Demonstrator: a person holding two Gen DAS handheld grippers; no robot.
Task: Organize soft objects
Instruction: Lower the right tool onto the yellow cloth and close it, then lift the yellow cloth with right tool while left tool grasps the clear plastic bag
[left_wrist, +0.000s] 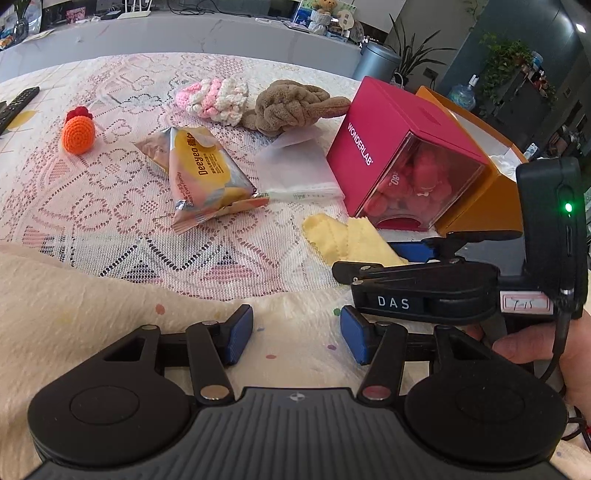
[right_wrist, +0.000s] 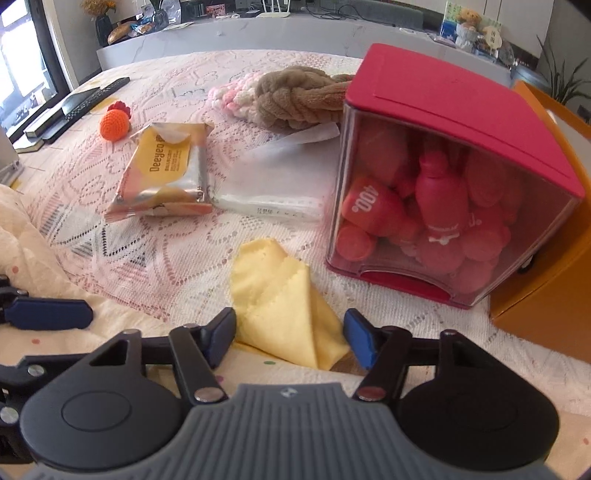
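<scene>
Left wrist view first. Left claw (left_wrist: 297, 338) half wide, with nothing in it, hanging over a fluffy cream blanket (left_wrist: 92, 295) at the near edge of the lace-covered tabletop (left_wrist: 110, 192). Out on the lace: a round orange crochet ball (left_wrist: 78, 133), a shiny yellow pack of wipes (left_wrist: 207, 173), a flat clear plastic bag (left_wrist: 295, 166), a pink and white crochet puff (left_wrist: 214, 98) and a brown knotted plush toy (left_wrist: 291, 107). On the right, a bright pink box with a see-through front (left_wrist: 384, 122), full of little red bottles, and an open orange box (left_wrist: 480, 218) touching it behind. Right claw (left_wrist: 384, 260) low down at a small folded yellow cloth (left_wrist: 343, 236), just in front of the pink box.

Now the right wrist view. Right claw (right_wrist: 291, 341) partly wide, one blue pad on each side of the yellow cloth (right_wrist: 280, 295). Near end of the cloth between the pads, not squeezed yet by the look of it.

Likely job now: pick up the cloth. To do it well:
- Pinch all the folded layers, not just the top flap.
- Squeeze gently but all the way.
- Lift straight up, so the lace does not snag.
- Stay clear of the pink box (right_wrist: 443, 103).
- Maybe drop it in the orange box (right_wrist: 546, 295), only a guess.
</scene>
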